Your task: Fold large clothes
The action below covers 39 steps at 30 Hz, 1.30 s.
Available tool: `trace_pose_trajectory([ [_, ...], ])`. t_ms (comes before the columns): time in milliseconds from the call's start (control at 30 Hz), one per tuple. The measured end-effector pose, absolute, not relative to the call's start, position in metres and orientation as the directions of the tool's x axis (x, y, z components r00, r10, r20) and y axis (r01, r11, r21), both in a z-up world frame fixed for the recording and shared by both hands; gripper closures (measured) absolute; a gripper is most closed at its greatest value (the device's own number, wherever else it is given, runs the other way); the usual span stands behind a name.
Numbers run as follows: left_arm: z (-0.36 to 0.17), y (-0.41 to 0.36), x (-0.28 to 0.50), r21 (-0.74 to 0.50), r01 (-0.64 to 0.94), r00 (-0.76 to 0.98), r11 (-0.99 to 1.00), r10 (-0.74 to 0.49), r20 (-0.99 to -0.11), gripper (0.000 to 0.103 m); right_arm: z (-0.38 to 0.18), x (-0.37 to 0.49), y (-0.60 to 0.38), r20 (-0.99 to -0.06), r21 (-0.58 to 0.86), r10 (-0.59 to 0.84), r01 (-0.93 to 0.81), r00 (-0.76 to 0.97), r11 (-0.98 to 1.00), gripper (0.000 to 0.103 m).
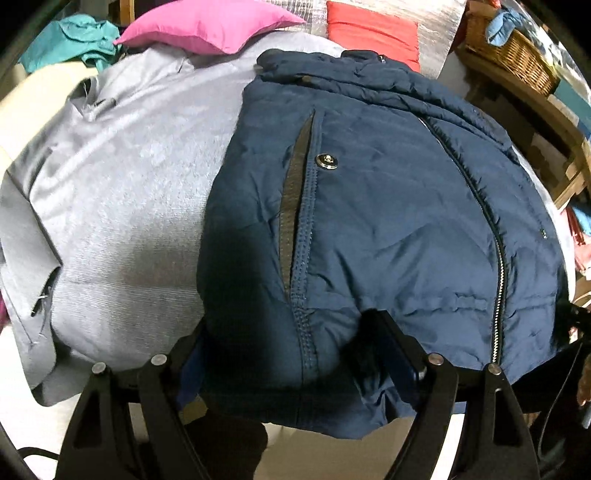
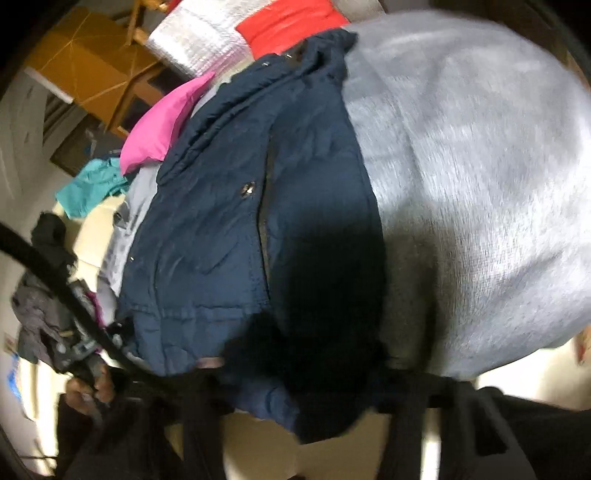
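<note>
Nearest in the left wrist view: left gripper [image 1: 284,343] spread wide, black fingers [image 1: 391,339] straddling the puffy hem of the dark navy padded jacket [image 1: 369,206], pads not clearly squeezing it. Jacket lying zipped on the pale grey bed cover [image 1: 122,192], silver snap button [image 1: 327,159] beside the pocket slit, metal zipper [image 1: 495,236] only sharp here. Right wrist view blurrier: right gripper [image 2: 306,398] lost in shadow at the jacket's [image 2: 229,229] hem, so can't tell if pinching. Only there: a hand [image 2: 88,391] at the lower left. Further back, magenta pillow [image 1: 210,26], red cushion [image 1: 373,33], wicker basket [image 1: 513,55].
</note>
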<state>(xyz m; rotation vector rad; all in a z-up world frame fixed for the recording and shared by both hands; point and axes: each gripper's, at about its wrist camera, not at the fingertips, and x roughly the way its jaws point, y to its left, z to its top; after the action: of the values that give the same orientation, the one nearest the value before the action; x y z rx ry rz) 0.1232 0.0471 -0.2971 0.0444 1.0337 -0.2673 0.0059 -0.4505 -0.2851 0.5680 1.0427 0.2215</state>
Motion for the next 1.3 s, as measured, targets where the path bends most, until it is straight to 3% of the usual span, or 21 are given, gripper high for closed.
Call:
trace_pose_trajectory([
  [133,-0.295,0.045,0.122,-0.058,0.241,0.497,0.969,-0.175,-0.85,0.02,-0.265,0.001,-0.433,-0.713,0.498,0.428,-0.028,0.556,0.867,0.067],
  [333,-0.294,0.04,0.12,-0.021,0.242,0.514,0.97,-0.146,-0.845,0.02,-0.283,0.014,-0.438,-0.766,0.496,0.396,0.073,0.506,0.865,0.067],
  [533,-0.293,0.034,0.118,0.021,0.243,0.533,0.97,-0.116,-0.838,0.02,-0.251,0.003,-0.416,-0.662,0.469,0.439,-0.122,0.608,0.875,0.066],
  [700,-0.293,0.034,0.118,0.032,0.246,0.538,0.969,-0.109,-0.836,0.02,-0.279,0.018,-0.425,-0.749,0.482,0.402,0.017,0.526,0.876,0.066],
  [900,-0.293,0.033,0.117,0.044,0.249,0.54,0.968,-0.101,-0.835,0.02,-0.254,0.005,-0.417,-0.624,0.522,0.482,-0.131,0.615,0.843,0.058],
  [1000,-0.295,0.033,0.118,0.039,0.249,0.532,0.968,-0.103,-0.84,0.019,-0.279,0.015,-0.421,-0.714,0.521,0.448,-0.019,0.539,0.853,0.054],
  [1100,-0.295,0.038,0.122,-0.028,0.247,0.5,0.969,-0.152,-0.853,0.017,-0.28,0.016,-0.414,-0.716,0.519,0.454,-0.031,0.531,0.854,0.047],
  [1200,-0.289,0.052,0.124,-0.16,0.241,0.487,0.957,-0.261,-0.834,0.017,-0.259,0.004,-0.415,-0.593,0.578,0.533,-0.142,0.604,0.804,0.047],
  [1300,-0.287,0.069,0.126,-0.299,0.216,0.477,0.93,-0.368,-0.799,0.017,-0.274,0.011,-0.423,-0.648,0.587,0.515,-0.062,0.562,0.807,0.047],
])
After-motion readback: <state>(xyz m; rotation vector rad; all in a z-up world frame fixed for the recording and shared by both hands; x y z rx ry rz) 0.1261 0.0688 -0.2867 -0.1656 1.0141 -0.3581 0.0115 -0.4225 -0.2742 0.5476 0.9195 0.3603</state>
